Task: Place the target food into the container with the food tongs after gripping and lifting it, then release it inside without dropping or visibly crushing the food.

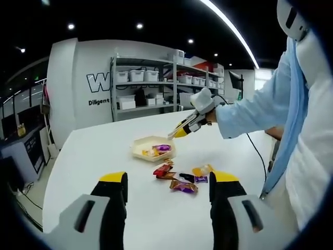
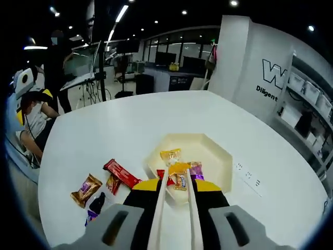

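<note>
With the right gripper (image 2: 177,187) clamped on the food tongs (image 2: 176,208), whose tips pinch a yellow-wrapped snack (image 2: 179,169) directly ahead over the tray (image 2: 216,156), only the release remains, while the left gripper (image 1: 167,182) waits wide open.

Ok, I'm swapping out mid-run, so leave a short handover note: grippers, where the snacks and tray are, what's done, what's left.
Right gripper: shut on the white plastic food tongs, whose tips hold a yellow-wrapped snack over the pale yellow hexagonal tray.
Left gripper: open, holding nothing, above the white table.
Done: the tray already holds a few wrapped snacks, purple and yellow among them.
Left: release this snack inside the tray. Then the red wrapped bar, brown wrapped bar and other loose packets beside the tray.
</note>
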`<move>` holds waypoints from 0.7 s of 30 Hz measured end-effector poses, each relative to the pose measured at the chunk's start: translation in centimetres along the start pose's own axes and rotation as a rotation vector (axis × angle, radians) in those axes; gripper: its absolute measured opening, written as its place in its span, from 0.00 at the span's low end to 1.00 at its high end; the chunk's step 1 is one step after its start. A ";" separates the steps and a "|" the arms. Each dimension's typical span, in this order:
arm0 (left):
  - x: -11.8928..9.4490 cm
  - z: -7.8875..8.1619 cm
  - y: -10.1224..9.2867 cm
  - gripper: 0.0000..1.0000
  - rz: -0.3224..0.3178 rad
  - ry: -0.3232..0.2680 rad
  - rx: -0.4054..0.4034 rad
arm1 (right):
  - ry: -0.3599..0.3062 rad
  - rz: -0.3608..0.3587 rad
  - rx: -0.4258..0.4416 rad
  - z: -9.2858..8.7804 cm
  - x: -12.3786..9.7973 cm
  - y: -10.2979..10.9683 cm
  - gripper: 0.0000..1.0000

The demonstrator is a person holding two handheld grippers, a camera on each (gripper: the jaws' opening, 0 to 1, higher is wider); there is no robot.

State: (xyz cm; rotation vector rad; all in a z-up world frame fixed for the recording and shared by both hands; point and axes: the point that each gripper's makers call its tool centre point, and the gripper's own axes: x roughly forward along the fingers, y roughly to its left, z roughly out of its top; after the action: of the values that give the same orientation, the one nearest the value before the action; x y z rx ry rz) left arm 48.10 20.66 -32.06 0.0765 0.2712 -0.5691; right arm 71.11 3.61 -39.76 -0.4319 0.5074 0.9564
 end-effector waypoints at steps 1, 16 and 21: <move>0.1 0.0 -0.1 0.61 -0.002 0.000 0.002 | -0.002 0.003 0.005 -0.2 -0.1 0.4 0.18; 0.0 -0.1 -0.3 0.61 -0.016 0.001 0.005 | 0.014 0.027 0.049 -2.6 -0.1 3.3 0.19; -0.1 -0.2 -0.2 0.61 -0.012 0.001 0.004 | 0.026 0.025 0.058 -2.8 0.7 3.4 0.19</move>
State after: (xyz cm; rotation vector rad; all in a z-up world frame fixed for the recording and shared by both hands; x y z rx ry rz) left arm 47.83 20.61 -32.20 0.0786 0.2716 -0.5818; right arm 67.92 4.20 -42.86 -0.3872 0.5640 0.9590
